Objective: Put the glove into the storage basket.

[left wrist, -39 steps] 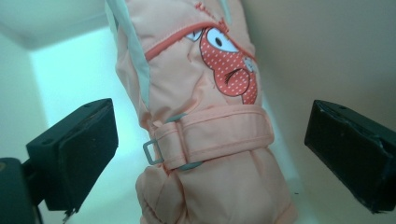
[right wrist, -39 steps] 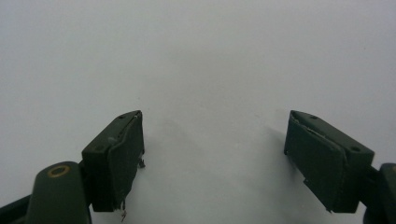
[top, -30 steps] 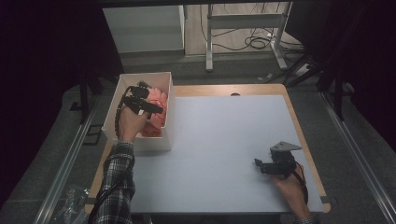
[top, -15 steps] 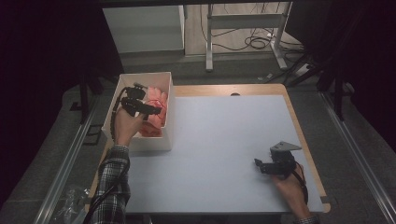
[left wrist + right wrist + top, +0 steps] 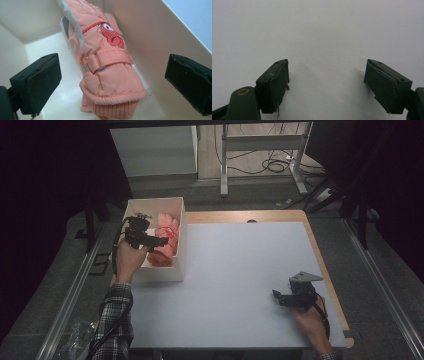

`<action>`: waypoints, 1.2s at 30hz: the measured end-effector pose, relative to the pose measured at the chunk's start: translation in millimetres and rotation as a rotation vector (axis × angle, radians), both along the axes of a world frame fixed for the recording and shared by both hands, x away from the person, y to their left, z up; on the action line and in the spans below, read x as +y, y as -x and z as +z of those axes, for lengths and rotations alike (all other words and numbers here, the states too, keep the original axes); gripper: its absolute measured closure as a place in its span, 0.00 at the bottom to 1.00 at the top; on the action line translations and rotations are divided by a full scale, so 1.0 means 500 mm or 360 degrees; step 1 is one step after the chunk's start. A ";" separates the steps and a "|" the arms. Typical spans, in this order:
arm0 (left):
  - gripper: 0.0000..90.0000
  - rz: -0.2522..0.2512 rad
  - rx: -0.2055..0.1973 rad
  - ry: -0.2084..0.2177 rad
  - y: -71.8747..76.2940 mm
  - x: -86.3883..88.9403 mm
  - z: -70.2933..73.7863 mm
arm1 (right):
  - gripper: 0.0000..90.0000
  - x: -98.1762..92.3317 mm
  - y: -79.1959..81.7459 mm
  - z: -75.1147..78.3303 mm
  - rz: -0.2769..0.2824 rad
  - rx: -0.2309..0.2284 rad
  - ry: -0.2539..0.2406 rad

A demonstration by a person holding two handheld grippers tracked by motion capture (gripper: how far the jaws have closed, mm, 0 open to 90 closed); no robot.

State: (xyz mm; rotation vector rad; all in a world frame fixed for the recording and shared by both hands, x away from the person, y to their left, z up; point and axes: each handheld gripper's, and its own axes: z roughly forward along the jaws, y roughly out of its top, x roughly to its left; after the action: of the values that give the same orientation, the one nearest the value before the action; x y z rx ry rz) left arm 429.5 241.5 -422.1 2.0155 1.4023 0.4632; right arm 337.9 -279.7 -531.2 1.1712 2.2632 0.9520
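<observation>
1. Left gripper [image 5: 156, 240] hangs over the white box [image 5: 150, 206] at the table's far left corner, held up in the person's left hand [image 5: 129, 261], and its black jaws stand wide apart with nothing between them.
2. From the left gripper view, those jaws frame a pink glove [image 5: 105, 62] from either side, well clear of it; neither pad touches the fabric.
3. That glove lies inside the box against the wall on the view's right, knitted cuff nearest the camera, fingers pointing away toward the far corner.
4. On its back there's a red spotted patch with a white eye, and a strap with a grey buckle crosses the wrist.
5. A second cuff peeks out from under the first, so more pink fabric lies beneath it; from the high view it all reads as one pink heap [image 5: 165, 242] along the box's right side.
6. Moving right, the pale blue-grey mat [image 5: 240, 270] covers most of the table, with a strip of wooden edge [image 5: 320, 260] showing along the far and right sides.
7. Over at the near right, the right gripper [image 5: 276, 295] sits low over the mat in the person's right hand [image 5: 311, 325], the grey three-cornered plate [image 5: 305, 277] on top of it.
8. Right gripper view: both jaws spread wide, bare mat between them, gripping nothing at all.
</observation>
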 end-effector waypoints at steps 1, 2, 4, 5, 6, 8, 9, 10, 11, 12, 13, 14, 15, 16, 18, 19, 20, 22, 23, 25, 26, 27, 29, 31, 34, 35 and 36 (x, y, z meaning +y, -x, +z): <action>0.01 -0.0003 -0.0004 -0.0004 0.004 0.001 0.000 | 0.22 0.000 0.000 0.000 -0.0001 -0.0001 -0.0001; 0.01 -0.0006 -0.0013 0.0002 0.007 0.001 0.000 | 0.22 0.000 0.000 0.000 0.0000 0.0000 0.0000; 0.01 -0.0007 -0.0019 0.0001 0.010 0.002 0.000 | 0.22 0.000 0.000 0.000 0.0000 0.0000 0.0000; 0.01 -0.0018 -0.0037 0.0013 0.018 0.003 0.001 | 0.23 0.000 0.000 0.000 0.0000 0.0000 0.0001; 0.01 -0.0020 -0.0043 0.0018 0.021 0.004 0.001 | 0.22 0.000 0.000 0.000 0.0000 0.0000 0.0001; 0.01 -0.0040 -0.0056 0.0025 0.027 0.004 0.002 | 0.22 0.000 0.000 0.000 0.0000 0.0000 0.0001; 0.01 -0.0046 -0.0060 0.0026 0.030 0.004 0.002 | 0.22 0.000 0.000 0.000 0.0000 0.0000 0.0001; 0.01 -0.0052 -0.0068 0.0026 0.034 0.004 0.002 | 0.22 0.000 0.000 0.000 0.0000 0.0000 0.0001; 0.01 -0.0059 -0.0073 0.0027 0.037 0.003 0.002 | 0.22 0.000 0.000 0.000 0.0000 0.0000 0.0001; 0.01 -0.0070 -0.0081 0.0031 0.042 0.003 0.003 | 0.23 0.000 0.000 0.000 0.0000 0.0000 0.0001; 0.01 -0.0070 -0.0081 0.0031 0.042 0.003 0.003 | 0.23 0.000 0.000 0.000 0.0000 0.0000 0.0001; 0.01 -0.0079 -0.0092 0.0037 0.049 0.002 0.004 | 0.22 0.000 0.000 0.000 0.0000 -0.0001 0.0001; 0.01 -0.0079 -0.0092 0.0037 0.049 0.002 0.004 | 0.22 0.000 0.000 0.000 0.0000 -0.0001 0.0001; 0.01 -0.0086 -0.0097 0.0041 0.053 0.002 0.005 | 0.23 0.000 0.000 0.000 0.0000 -0.0001 0.0001; 0.01 -0.0094 -0.0110 0.0044 0.060 0.000 0.007 | 0.23 0.000 0.000 0.000 0.0000 -0.0001 0.0001; 0.01 -0.0104 -0.0123 0.0051 0.068 -0.003 0.010 | 0.23 0.000 0.000 0.000 0.0000 -0.0001 0.0001; 0.01 -0.0104 -0.0123 0.0051 0.068 -0.003 0.010 | 0.23 0.000 0.000 0.000 0.0000 -0.0001 0.0001; 0.01 -0.0118 -0.0134 0.0053 0.074 -0.004 0.013 | 0.23 0.000 0.000 0.000 0.0000 -0.0001 0.0001; 0.01 -0.0122 -0.0139 0.0054 0.077 -0.005 0.014 | 0.23 0.000 0.000 0.000 0.0000 -0.0001 0.0001; 0.01 -0.0130 -0.0146 0.0052 0.082 -0.007 0.017 | 0.23 0.000 0.000 0.000 0.0000 -0.0002 0.0002; 0.01 -0.0137 -0.0146 0.0054 0.085 -0.008 0.018 | 0.22 0.000 0.000 0.000 -0.0001 -0.0002 0.0002; 0.01 -0.0150 -0.0149 0.0053 0.087 -0.009 0.020 | 0.22 0.000 0.000 0.000 0.0000 -0.0002 0.0002; 0.01 -0.0158 -0.0157 0.0056 0.092 -0.010 0.022 | 0.22 0.000 0.000 0.000 -0.0001 -0.0002 0.0003; 0.01 -0.0165 -0.0159 0.0057 0.095 -0.011 0.024 | 0.22 0.000 0.000 0.000 0.0000 -0.0003 0.0002; 0.01 -0.0178 -0.0166 0.0067 0.100 -0.013 0.028 | 0.22 0.000 0.000 0.000 0.0000 -0.0003 0.0003; 0.01 -0.0187 -0.0164 0.0068 0.101 -0.014 0.029 | 0.22 0.000 0.000 0.000 0.0000 -0.0003 0.0003; 0.01 -0.0194 -0.0165 0.0066 0.104 -0.016 0.031 | 0.22 0.000 0.000 0.000 -0.0001 -0.0003 0.0003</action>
State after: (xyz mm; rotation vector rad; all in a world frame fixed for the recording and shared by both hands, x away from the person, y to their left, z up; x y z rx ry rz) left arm 377.7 233.6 -406.7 2.0005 1.2101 0.4738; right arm 337.7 -279.6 -531.3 1.1697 2.2620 0.9505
